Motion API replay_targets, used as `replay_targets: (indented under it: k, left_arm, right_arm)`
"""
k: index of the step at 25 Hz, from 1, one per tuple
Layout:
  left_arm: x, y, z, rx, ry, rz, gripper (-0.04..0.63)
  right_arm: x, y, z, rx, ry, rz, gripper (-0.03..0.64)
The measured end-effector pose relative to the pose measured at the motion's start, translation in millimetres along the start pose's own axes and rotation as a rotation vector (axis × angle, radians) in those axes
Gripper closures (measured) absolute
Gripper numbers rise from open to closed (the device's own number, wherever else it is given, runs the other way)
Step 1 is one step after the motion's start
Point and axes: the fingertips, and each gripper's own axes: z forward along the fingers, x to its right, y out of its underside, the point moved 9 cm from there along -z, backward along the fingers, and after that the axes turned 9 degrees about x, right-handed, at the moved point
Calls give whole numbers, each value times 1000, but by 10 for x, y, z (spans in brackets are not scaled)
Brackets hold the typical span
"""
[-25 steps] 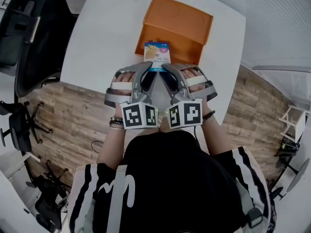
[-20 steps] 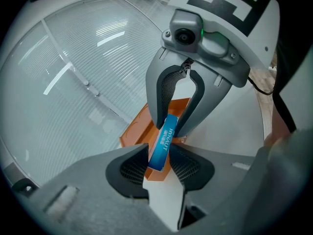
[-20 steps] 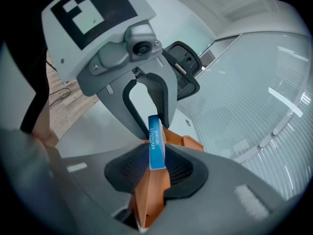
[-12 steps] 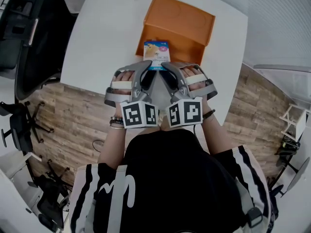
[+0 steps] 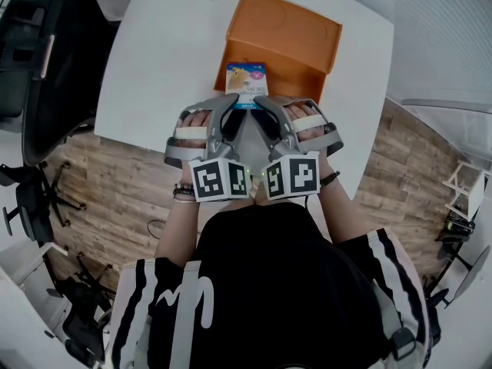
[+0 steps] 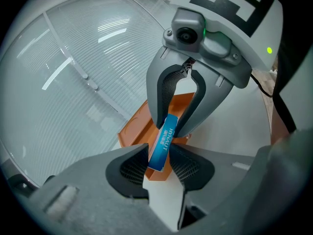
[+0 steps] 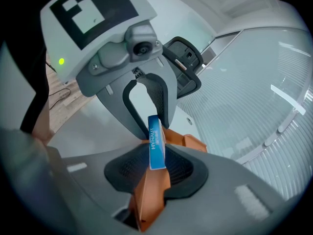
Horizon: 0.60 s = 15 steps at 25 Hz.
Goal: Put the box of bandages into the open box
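Closest to you, the two marker cubes (image 5: 257, 178) sit almost side by side above your dark shirt, and just past them your left hand (image 5: 192, 129) and right hand (image 5: 309, 124) wrap the handles. Your left gripper (image 5: 233, 101) and right gripper (image 5: 261, 101) angle in towards each other, so their tips nearly meet.

Both are clenched on the box of bandages (image 5: 247, 81). In the left gripper view its thin blue edge stands between the ribbed pads, with the other gripper's jaws pinching the far end. The right gripper view shows the same the other way round (the blue edge stands nearly upright there). You are holding it from both sides, printed face up towards your head camera.

The box of bandages hangs over the near wall of the orange box (image 5: 286, 28), which lies open on the white table (image 5: 165, 52). Whether it touches that wall can't be made out from any view.

Beyond the table's left edge stand black office chairs (image 5: 46, 60), on a wood-plank floor (image 5: 115, 183).
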Motion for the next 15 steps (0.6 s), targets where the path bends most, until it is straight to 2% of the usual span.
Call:
replay_targets:
  k: [15]
  left_arm:
    - [-103,136,74,2,10,-15,459]
  right_arm:
    - [61,-7,163,-3,-8,10,522]
